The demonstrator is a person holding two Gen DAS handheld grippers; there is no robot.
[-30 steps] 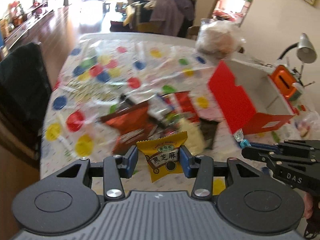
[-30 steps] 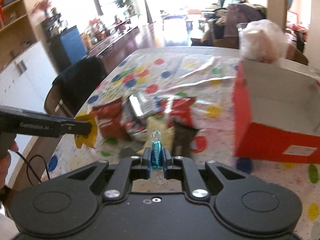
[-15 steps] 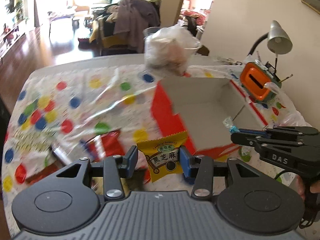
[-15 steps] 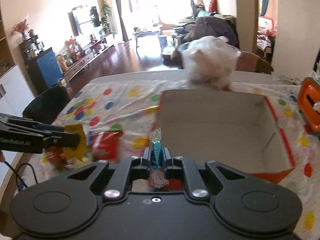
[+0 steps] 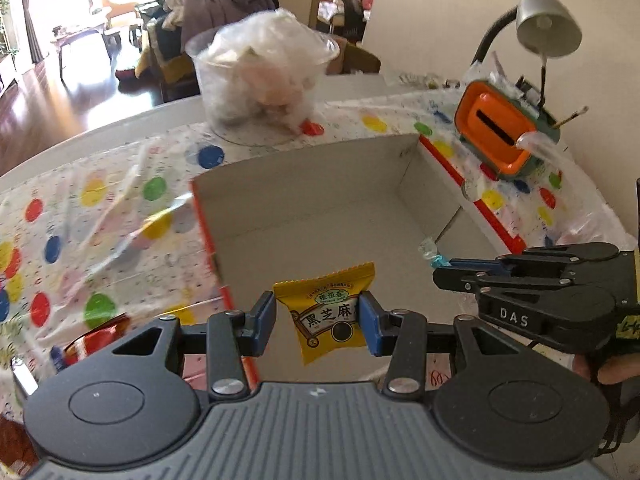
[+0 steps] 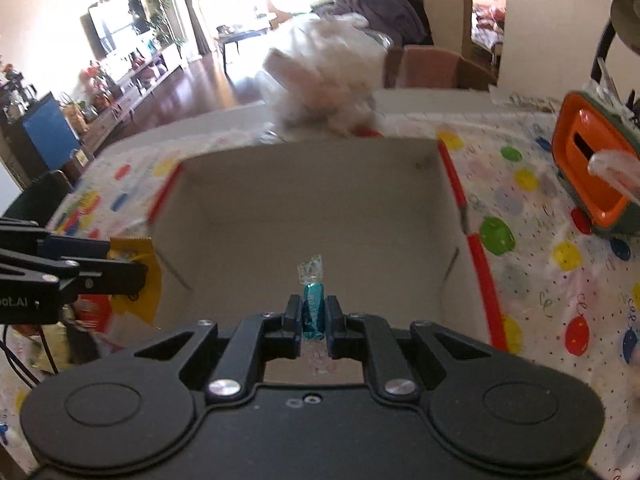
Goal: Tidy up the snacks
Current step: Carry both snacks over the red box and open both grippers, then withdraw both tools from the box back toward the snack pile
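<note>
My left gripper [image 5: 318, 322] is shut on a yellow snack packet [image 5: 329, 312] with black characters, held over the near left corner of an open red box [image 5: 320, 216] with a grey inside. My right gripper [image 6: 313, 314] is shut on a small teal wrapped candy [image 6: 312, 308], hanging over the same box [image 6: 304, 216]. In the left wrist view the right gripper [image 5: 440, 268] reaches in from the right with the candy [image 5: 432, 252] at its tip. In the right wrist view the left gripper [image 6: 140, 270] comes in from the left with the packet [image 6: 140, 276].
A clear tub of plastic bags [image 5: 260, 80] stands behind the box. An orange holder [image 5: 500, 132] and a desk lamp [image 5: 544, 20] sit at the right. Red snack bags [image 5: 96, 340] lie left of the box on the dotted tablecloth [image 5: 100, 220].
Both grippers have swung right from above the snack pile to above the open box, each still holding its item. The pile has slid out of view to the left.
</note>
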